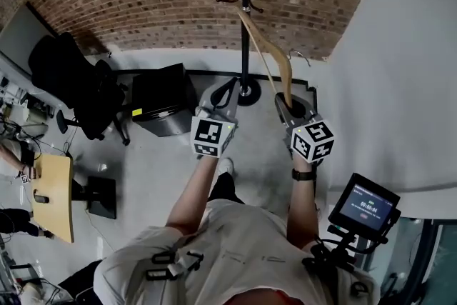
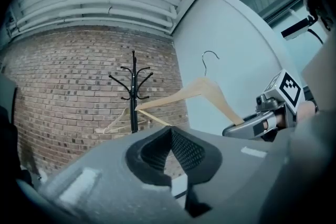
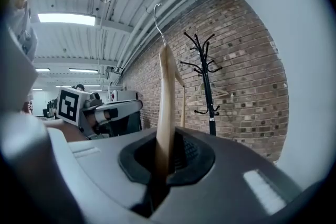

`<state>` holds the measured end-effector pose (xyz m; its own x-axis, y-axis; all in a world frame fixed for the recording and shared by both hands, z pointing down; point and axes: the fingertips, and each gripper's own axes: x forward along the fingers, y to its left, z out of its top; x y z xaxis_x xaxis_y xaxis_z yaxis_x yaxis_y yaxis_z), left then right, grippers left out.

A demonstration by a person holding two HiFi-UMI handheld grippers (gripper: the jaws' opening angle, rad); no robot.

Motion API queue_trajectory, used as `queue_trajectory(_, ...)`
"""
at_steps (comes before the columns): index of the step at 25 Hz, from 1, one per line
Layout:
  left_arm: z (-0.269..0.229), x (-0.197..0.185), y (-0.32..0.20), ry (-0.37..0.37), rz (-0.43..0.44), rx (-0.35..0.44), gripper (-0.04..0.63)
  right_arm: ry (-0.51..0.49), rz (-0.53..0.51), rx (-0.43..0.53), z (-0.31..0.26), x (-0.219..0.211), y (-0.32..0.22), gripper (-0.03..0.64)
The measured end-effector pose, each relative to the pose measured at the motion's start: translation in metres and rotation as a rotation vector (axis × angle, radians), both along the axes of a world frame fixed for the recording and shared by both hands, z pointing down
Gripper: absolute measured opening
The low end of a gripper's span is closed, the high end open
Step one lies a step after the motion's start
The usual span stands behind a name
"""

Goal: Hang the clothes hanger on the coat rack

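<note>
Here, right gripper (image 3: 166, 164) clamping hanger (image 3: 167, 93), coat rack (image 3: 206, 86) ahead, floor (image 1: 261, 133) between.

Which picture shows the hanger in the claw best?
The left gripper view: the hanger shows side-on and whole, hook and both arms. The right gripper view sees it edge-on, a thin strip pinched in the right claw. The head view sees it from above, squashed short.
</note>
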<state>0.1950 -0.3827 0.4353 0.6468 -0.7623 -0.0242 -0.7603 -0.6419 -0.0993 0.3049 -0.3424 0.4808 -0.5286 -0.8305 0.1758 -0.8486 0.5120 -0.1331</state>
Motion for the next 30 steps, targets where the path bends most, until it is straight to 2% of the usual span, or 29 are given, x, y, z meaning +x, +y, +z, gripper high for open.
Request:
queue_trajectory(3, 0.004, -0.003, -0.047, 0.032, 0.014, 0.001, -0.002, 0.027, -0.009, 0.007, 0.008, -0.005, -0.046, 0.002)
queue_trajectory(7, -0.006, -0.015, -0.126, 0.052, 0.039, 0.046, 0.000, 0.121, -0.093, 0.064, 0.000, -0.025, -0.119, 0.003)
queue_trajectory(12, -0.035, -0.033, -0.216, 0.033, 0.070, 0.059, 0.000, 0.131, -0.152, 0.077, -0.028, -0.038, -0.209, 0.003)
queue_trajectory(17, -0.050, -0.049, -0.269, 0.061, 0.120, 0.055, 0.000, 0.210, -0.259, 0.056, -0.035, -0.060, -0.269, 0.003)
queue_trajectory(21, -0.060, -0.038, -0.293, 0.074, 0.160, 0.063, 0.000, 0.228, -0.398, 0.026, -0.032, -0.074, -0.293, 0.003)
queue_trajectory(23, -0.063, -0.030, -0.302, 0.089, 0.199, 0.031, 0.000, 0.216, -0.473, -0.002, -0.032, -0.077, -0.309, 0.003)
queue_trajectory(25, -0.061, -0.023, -0.318, 0.067, 0.215, 0.006, 0.000, 0.181, -0.516, -0.039, -0.033, -0.072, -0.335, 0.003)
queue_trajectory(30, -0.051, -0.013, -0.359, 0.034, 0.181, -0.001, 0.000, 0.094, -0.557, -0.072, -0.042, -0.054, -0.398, 0.003)
